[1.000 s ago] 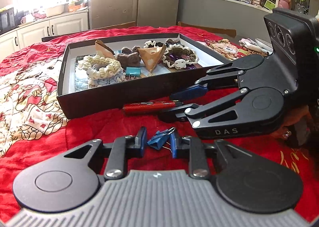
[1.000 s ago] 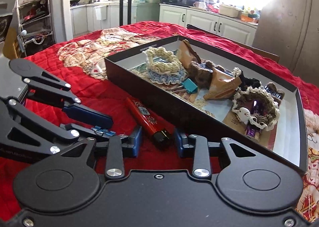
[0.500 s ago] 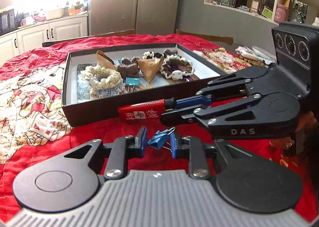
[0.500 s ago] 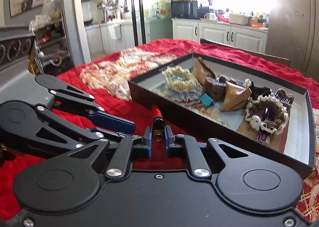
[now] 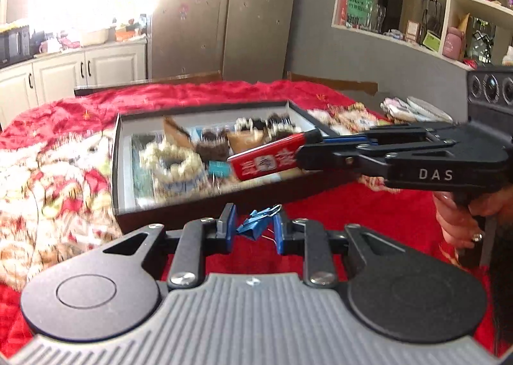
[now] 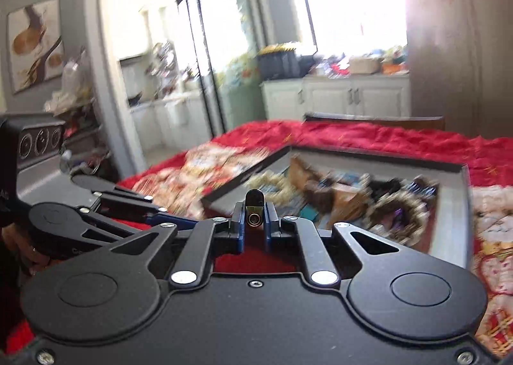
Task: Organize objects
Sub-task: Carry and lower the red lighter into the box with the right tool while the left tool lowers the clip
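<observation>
1. Left wrist view, nearest: the left gripper (image 5: pixel 254 228) is clamped on a small blue binder clip (image 5: pixel 256 226), which sits tilted between the blue pads above the red cloth (image 5: pixel 368 214).
2. Right wrist view, nearest: the right gripper (image 6: pixel 254 220) is closed tight on the black, brass-tipped end of a red lighter (image 6: pixel 254 204) (seen end-on here, so only its tip shows).
3. From the left wrist view, that lighter (image 5: pixel 267 161) juts out sideways from the right gripper (image 5: pixel 312 147) and hangs above the near edge of the black tray (image 5: pixel 179 214); a hand (image 5: pixel 461 217) holds the gripper's handle.
4. Inside the tray lie a cream crocheted ring (image 5: pixel 171 161), a teal binder clip (image 5: pixel 219 167) and other blurred trinkets.
5. Farther back stand white kitchen cabinets (image 5: pixel 86 66).
</observation>
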### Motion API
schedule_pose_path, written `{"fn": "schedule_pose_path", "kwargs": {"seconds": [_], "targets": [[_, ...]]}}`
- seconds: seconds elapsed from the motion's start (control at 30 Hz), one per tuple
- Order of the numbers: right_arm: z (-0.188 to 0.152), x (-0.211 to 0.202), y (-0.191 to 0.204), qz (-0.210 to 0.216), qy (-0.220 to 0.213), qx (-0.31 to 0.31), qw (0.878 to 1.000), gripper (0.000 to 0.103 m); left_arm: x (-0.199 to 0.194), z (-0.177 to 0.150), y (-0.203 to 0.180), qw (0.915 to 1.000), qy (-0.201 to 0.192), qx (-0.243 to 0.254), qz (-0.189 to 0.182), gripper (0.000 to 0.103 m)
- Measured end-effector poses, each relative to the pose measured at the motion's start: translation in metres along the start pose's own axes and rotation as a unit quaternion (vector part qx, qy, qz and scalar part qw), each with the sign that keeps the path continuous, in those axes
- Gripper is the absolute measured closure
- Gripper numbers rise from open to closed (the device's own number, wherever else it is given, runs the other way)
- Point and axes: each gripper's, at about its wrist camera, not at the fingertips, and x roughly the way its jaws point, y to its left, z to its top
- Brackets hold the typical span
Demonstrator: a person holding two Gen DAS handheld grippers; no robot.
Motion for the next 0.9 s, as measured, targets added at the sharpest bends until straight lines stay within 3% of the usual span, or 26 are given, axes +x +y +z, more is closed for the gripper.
{"fn": "schedule_pose_path", "kwargs": {"seconds": [0.2,0.43,0.9], "targets": [[0.004,-0.011,-0.022,-0.079,-0.054,0.026,0.995,0.092,0.021,0.028,0.004,0.9998,-0.015,-0.005,0.014,0.076],[0.000,0.000,-0.045,-0.144,-0.067,0.046,0.986,0.092,0.061,0.049,0.012,0.9989,-0.017,-0.019,0.040,0.076],[-0.005,0.034,-0.066,-0.172,-0.052,0.070,0.981,0.092,0.108,0.060,0.022,0.9958,-0.019,-0.033,0.083,0.076]]}}
